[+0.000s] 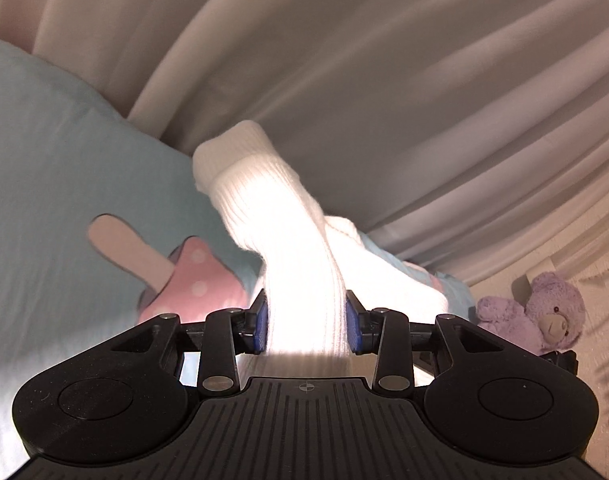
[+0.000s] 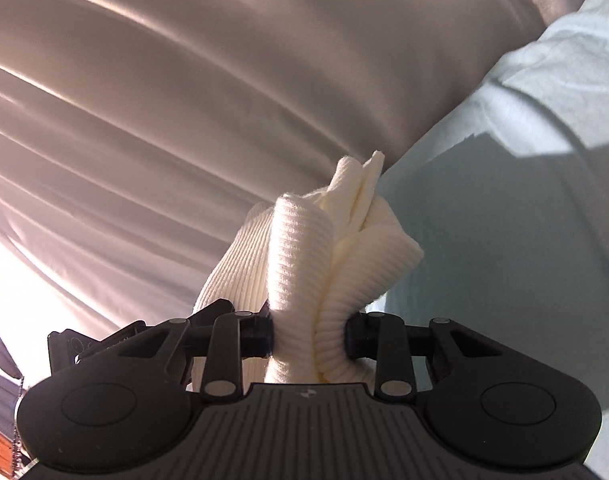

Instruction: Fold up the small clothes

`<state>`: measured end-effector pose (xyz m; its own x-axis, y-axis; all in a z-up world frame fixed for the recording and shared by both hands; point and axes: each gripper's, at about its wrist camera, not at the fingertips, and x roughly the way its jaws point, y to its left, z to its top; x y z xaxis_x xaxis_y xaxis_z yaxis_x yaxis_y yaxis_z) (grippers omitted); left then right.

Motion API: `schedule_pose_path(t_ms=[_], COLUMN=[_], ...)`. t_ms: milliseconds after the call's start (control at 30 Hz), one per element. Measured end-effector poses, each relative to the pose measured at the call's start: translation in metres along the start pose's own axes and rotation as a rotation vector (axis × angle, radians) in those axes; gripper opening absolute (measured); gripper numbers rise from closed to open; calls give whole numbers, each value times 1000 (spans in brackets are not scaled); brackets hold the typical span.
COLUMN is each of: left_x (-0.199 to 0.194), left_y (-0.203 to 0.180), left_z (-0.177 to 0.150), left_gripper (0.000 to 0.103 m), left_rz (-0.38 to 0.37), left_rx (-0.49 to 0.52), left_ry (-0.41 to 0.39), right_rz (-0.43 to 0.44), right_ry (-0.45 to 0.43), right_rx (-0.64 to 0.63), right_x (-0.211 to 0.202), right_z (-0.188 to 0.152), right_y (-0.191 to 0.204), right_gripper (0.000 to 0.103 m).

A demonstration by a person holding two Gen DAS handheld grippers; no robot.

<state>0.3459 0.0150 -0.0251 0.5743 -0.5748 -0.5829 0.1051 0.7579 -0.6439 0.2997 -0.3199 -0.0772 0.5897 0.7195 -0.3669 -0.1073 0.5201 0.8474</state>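
Note:
A white ribbed knit garment (image 1: 288,232) is clamped between the blue pads (image 1: 261,322) of my left gripper (image 1: 306,324), which is shut on it. Its cuffed end sticks up and away to the left, and more of the white knit lies behind it at the right. In the right wrist view the same kind of cream ribbed knit (image 2: 304,264) is bunched and twisted between the dark pads of my right gripper (image 2: 308,336), also shut on it. Folds of the cloth stand up above the jaws. Both pieces are lifted off the bed.
A pale blue bed cover (image 1: 64,152) fills the left, with a pink spotted cushion (image 1: 196,276) on it. A purple teddy bear (image 1: 544,312) sits at the far right. A beige curtain (image 1: 384,60) hangs behind. Pale blue cloth (image 2: 504,200) lies right of my right gripper.

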Motion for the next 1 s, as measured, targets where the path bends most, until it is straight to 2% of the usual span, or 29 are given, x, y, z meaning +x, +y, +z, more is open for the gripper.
schedule_pose_path(t_ms=[100, 167, 200, 233, 300, 333, 400, 467, 500, 533, 600, 633, 667, 700, 767, 833, 933, 1000], left_x=[-22, -27, -31, -35, -53, -60, -68, -65, -58, -52, -35, -29, -25, -22, -14, -4, 20, 34], left_y=[17, 33, 41, 46, 52, 51, 46, 38, 34, 31, 27, 27, 28, 29, 33, 39, 47, 47], left_z=[-14, -24, -29, -33, -39, -40, -40, -36, -34, -33, -31, -31, -31, -30, -25, -18, -10, -12], left_gripper=[43, 46, 47, 47, 48, 50, 53, 62, 63, 63, 63, 63, 64, 64, 68, 69, 69, 69], left_rz=[73, 144, 215, 270, 356, 388, 441, 475, 490, 509, 572, 579, 574, 567, 574, 570, 561, 580], left_rx=[-25, -59, -74, -73, -36, -23, -1, 0, -2, 2, 11, 11, 8, 3, -19, -48, -73, -30], left_ry=[0, 13, 21, 10, -63, -97, -159, -199, -209, -213, -227, -226, -223, -222, -233, -237, -230, -260], right_rz=[8, -74, -136, -214, -328, -348, -337, -305, -303, -359, -519, -570, -564, -527, -479, -481, -543, -579], right_ry=[63, 93, 91, 65, -8, -40, -80, -92, -89, -87, -161, -211, -254, -252, -144, -49, -7, 10], right_rx=[2, -45, -87, -149, -250, -281, -316, -360, -379, -385, -371, -371, -389, -412, -457, -489, -535, -526], right_x=[13, 18, 18, 15, 6, 3, 7, 22, 31, 44, 51, 48, 44, 44, 58, 82, 118, 134], right_z=[-18, -32, -38, -44, -50, -50, -48, -47, -48, -45, -39, -38, -37, -36, -35, -39, -44, -46], right_y=[4, 9, 12, 16, 28, 35, 51, 69, 76, 85, 100, 108, 112, 114, 116, 113, 101, 88], right_gripper=[30, 33, 38, 41, 41, 41, 41, 41, 40, 39, 39, 38, 38, 38, 38, 38, 37, 34])
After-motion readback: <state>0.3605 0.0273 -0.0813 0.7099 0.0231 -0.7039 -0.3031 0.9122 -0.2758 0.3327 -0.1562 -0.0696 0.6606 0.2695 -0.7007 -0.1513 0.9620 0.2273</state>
